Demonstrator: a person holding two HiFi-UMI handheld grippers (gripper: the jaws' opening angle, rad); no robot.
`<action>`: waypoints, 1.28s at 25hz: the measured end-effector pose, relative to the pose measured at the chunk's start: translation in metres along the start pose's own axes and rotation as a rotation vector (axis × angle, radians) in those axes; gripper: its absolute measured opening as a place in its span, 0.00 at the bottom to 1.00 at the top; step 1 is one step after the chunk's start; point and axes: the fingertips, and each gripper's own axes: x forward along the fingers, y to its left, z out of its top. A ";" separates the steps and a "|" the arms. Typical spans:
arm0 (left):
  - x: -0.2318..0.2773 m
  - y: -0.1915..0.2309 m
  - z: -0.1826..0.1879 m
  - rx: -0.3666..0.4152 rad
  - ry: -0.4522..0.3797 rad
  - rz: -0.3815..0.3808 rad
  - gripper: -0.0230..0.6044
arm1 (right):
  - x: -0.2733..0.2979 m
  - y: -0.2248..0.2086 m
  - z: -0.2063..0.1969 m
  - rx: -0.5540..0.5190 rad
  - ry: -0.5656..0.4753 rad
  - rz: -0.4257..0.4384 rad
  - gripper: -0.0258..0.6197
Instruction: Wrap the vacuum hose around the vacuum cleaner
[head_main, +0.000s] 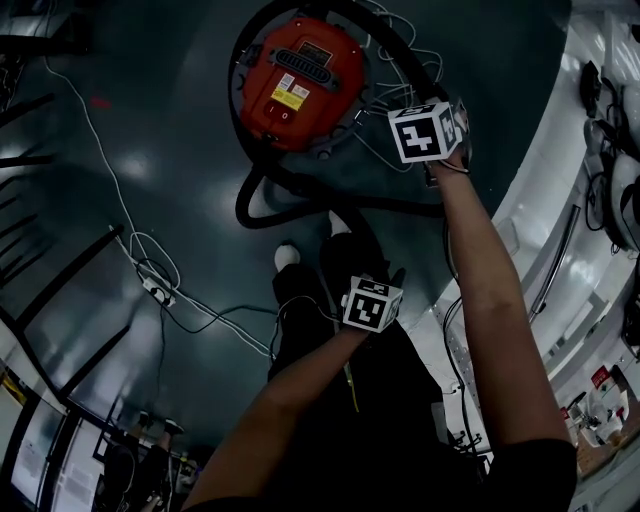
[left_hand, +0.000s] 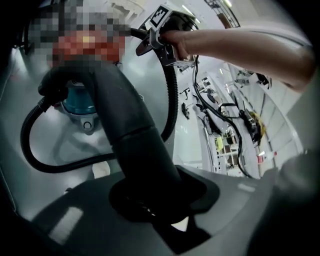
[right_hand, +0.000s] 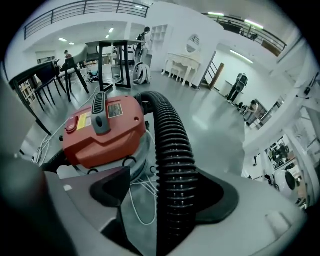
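Wrapping in progress: the ribbed black hose (right_hand: 172, 165) is curving round the red vacuum cleaner (right_hand: 105, 130), which is standing on the grey floor (head_main: 150, 150). The right hand-held gripper (right_hand: 165, 200) is sitting beside the cleaner with jaws apart, the hose lying loose between them against one jaw. The left hand-held gripper (left_hand: 152, 197) is clamping the hose's smooth rigid end, well back from the cleaner. The next move is probably calling for this end to be carried round the body, drawing in the slack loop.

Glossy grey floor (right_hand: 210, 125), white walls (right_hand: 170, 25), black tables (right_hand: 117, 43) and bright ceiling lights (right_hand: 242, 53)
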 end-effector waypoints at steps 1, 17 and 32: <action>0.001 0.001 0.001 0.000 -0.004 0.001 0.24 | -0.002 0.002 0.002 0.002 -0.007 0.004 0.64; 0.006 -0.002 0.035 -0.058 -0.062 0.008 0.25 | -0.025 0.021 -0.001 0.055 -0.046 0.013 0.64; 0.008 -0.003 0.035 -0.019 -0.051 0.020 0.25 | -0.063 0.019 -0.030 0.157 -0.062 0.007 0.62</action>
